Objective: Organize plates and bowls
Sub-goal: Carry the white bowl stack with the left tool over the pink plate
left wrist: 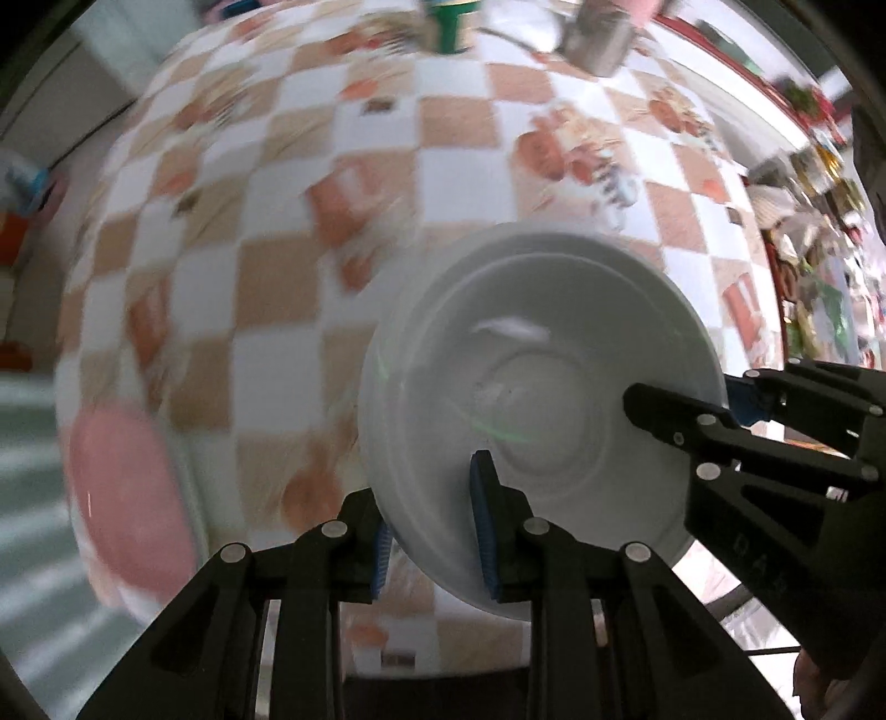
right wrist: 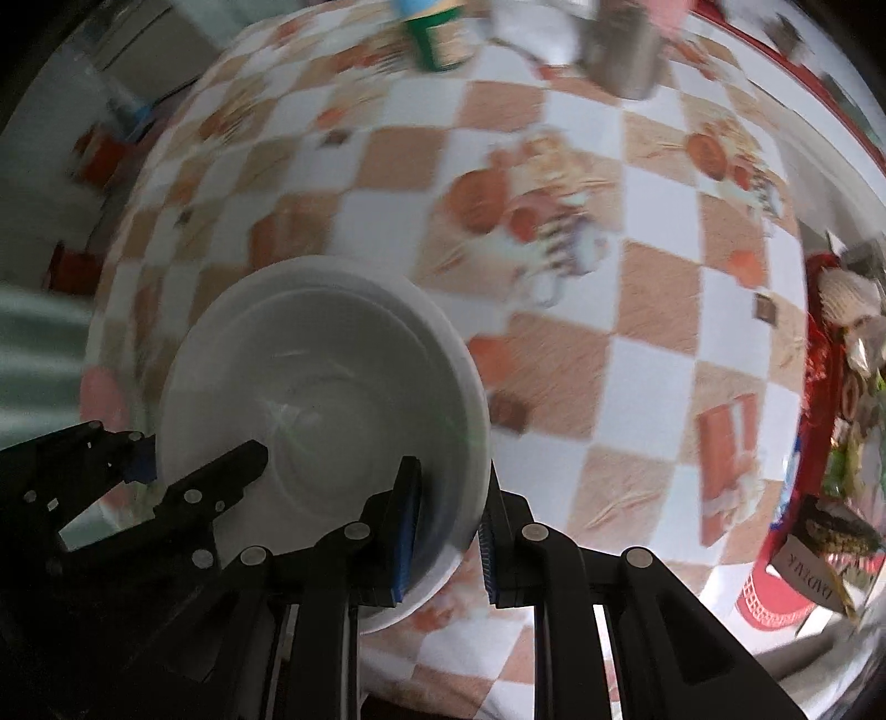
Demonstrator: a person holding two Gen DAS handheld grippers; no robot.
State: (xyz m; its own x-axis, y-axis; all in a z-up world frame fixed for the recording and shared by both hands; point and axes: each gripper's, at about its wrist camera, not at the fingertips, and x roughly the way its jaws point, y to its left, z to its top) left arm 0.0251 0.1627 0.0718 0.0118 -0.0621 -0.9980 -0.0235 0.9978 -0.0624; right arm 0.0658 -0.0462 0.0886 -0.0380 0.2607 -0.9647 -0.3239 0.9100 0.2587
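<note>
Checkered counter below, blurred, with a pink plate near its left edge. Mid-carry: white bowl held clear above the cloth, left gripper pinching the near rim, right gripper pinching the opposite rim, both sets of jaws pressed on the wall. Next, probably: level travel to a stacking spot, gentle lowering, then release together.

A bowl is held above a table, its rim pinched on opposite sides by the left gripper and right gripper. A plate lies at the table's left edge; a can and metal cup stand at the far side.
</note>
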